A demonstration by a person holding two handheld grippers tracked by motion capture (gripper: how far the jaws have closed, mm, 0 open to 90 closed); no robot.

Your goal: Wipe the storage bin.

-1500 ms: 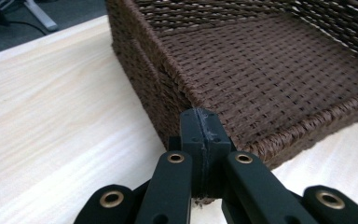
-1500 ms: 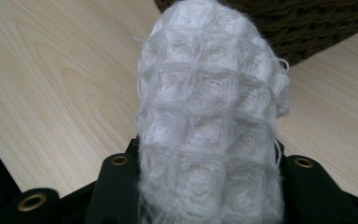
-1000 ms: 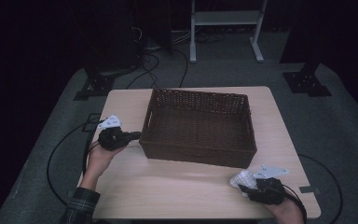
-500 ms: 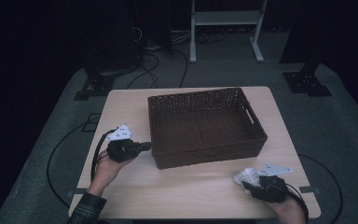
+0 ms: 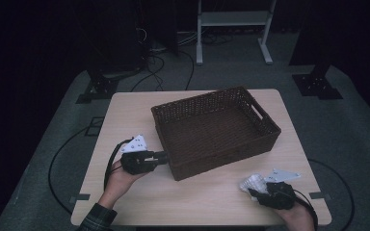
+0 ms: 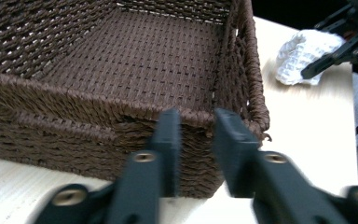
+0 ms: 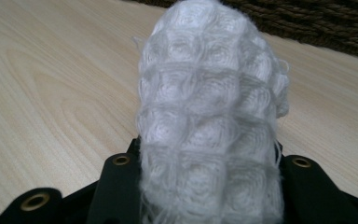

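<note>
High view, nearest edge first: at about 5 o'clock on the worktop (image 5: 125, 115) the right hand-held gripper (image 5: 256, 188) holds a white knitted cloth (image 5: 251, 183), its jaws closed on the bundle. Right gripper view shows that cloth (image 7: 209, 121) bulging up between the black jaws, with pale wood grain beneath it. At about 8 o'clock the left hand-held gripper (image 5: 165, 155) lies level in the person's hand, pointing toward 3 o'clock at the near left corner of the brown wicker basket (image 5: 217, 130). Its jaws have just been opening and stand narrowly apart; in the left gripper view the tips (image 6: 198, 140) straddle the basket's rim (image 6: 98, 105) without pressing on it. The basket sits skewed at the worktop's middle, its long side running from 8 toward 2 o'clock. Beyond the worktop, at 12 o'clock, cables (image 5: 154, 72) trail over a grey floor.
</note>
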